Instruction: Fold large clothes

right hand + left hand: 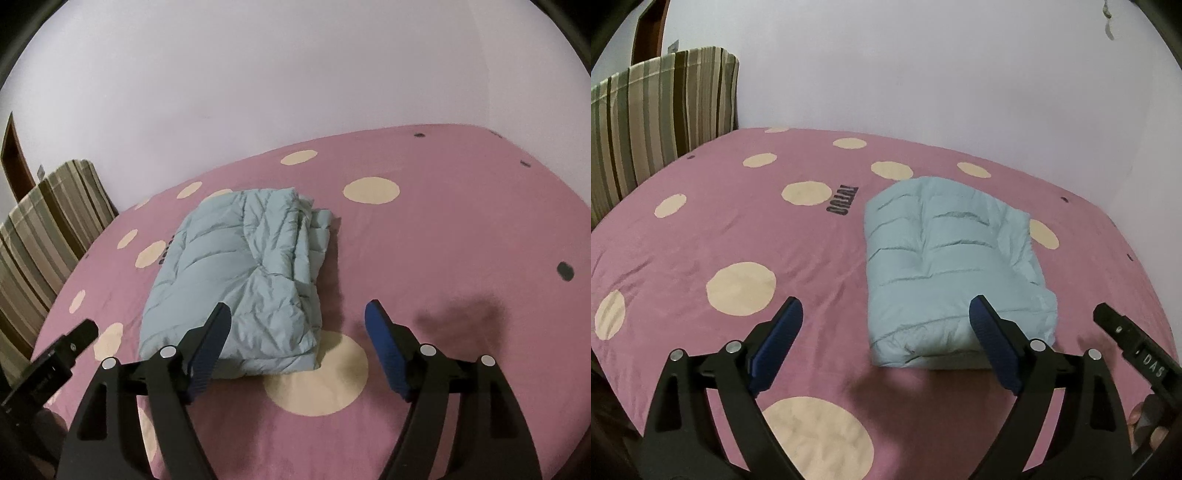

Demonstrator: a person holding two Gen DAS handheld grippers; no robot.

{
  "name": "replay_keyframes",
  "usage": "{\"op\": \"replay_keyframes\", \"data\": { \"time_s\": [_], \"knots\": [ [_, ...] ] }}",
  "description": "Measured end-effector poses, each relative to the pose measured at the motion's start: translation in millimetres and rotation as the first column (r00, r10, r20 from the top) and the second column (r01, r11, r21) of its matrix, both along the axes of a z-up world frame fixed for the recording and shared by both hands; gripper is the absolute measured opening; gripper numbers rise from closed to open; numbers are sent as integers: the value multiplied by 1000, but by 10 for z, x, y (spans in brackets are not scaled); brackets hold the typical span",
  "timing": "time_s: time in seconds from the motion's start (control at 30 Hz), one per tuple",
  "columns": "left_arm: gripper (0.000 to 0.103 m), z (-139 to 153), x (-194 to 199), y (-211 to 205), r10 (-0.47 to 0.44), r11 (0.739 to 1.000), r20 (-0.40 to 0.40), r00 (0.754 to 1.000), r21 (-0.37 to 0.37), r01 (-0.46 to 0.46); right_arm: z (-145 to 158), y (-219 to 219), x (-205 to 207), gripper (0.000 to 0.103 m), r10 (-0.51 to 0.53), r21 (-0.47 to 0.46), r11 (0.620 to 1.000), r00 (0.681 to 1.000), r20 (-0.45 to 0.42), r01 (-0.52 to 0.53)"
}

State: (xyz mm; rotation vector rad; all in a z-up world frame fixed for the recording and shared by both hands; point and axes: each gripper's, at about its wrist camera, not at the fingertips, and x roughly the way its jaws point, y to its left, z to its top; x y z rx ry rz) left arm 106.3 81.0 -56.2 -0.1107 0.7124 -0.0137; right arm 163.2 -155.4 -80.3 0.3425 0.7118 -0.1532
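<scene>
A light blue puffer jacket lies folded into a compact bundle on the pink bed cover; it also shows in the right wrist view. My left gripper is open and empty, held above the bed just in front of the jacket's near edge. My right gripper is open and empty, near the jacket's near right corner. The right gripper's black body shows at the right of the left wrist view. The left gripper's body shows at the left of the right wrist view.
The pink cover has cream dots and dark lettering. A striped cushion stands at the bed's far left against the white wall. A brown door frame is behind it.
</scene>
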Motion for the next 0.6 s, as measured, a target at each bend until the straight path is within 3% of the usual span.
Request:
{"op": "replay_keyframes", "data": {
  "time_s": [0.3,0.37,0.6],
  "knots": [
    [92,76,-120,-28,8,1000,17,1000,10,-8,225,178,-142,75,11,-86,996,999,30,-8],
    [92,85,-142,-38,9,1000,22,1000,13,-10,269,205,-169,79,11,-101,995,999,40,-7],
    [92,94,-189,-56,7,1000,28,1000,26,-8,279,268,-204,80,18,-123,992,999,43,-13]
  ]
}}
